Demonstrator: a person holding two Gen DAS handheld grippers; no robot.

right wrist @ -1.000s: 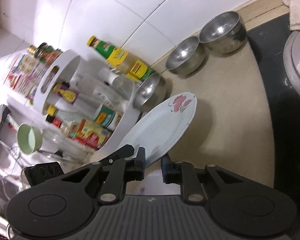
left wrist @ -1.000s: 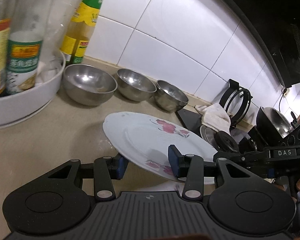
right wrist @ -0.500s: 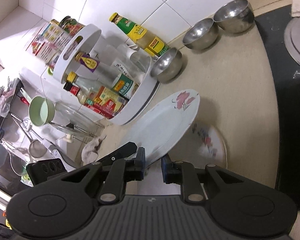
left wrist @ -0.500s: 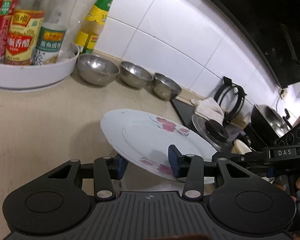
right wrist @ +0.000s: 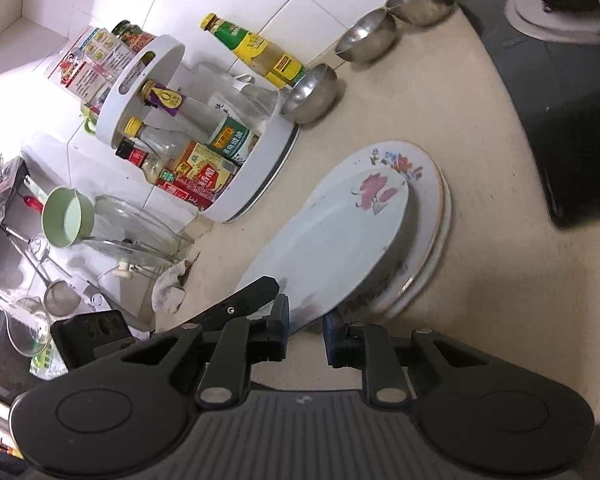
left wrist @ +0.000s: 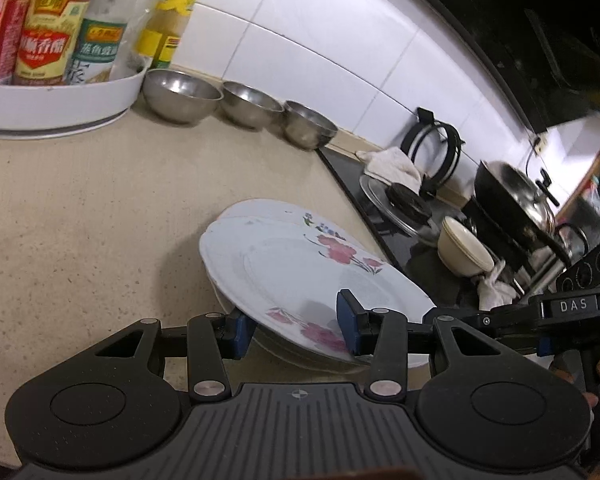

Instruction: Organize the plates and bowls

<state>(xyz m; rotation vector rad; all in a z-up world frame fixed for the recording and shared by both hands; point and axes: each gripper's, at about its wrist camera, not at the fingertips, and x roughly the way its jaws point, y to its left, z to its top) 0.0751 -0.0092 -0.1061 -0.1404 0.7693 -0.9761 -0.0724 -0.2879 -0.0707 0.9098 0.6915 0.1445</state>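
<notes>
Flowered plate [left wrist: 300, 272] — both grippers' fingers clamp its rim, tilted above stacked plates [right wrist: 428, 216] on counter [left wrist: 80, 220].

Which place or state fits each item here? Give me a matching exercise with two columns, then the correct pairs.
Items:
1. held plate
2. steel bowls
3. cream bowl
4. sauce bottles

Places or states:
A. in the white round rack
B. in a row along the tiled wall
C. gripped at its rim, tilted over the stacked plates
D. on the dark stovetop

Pairs: 1-C, 2-B, 3-D, 4-A
</notes>
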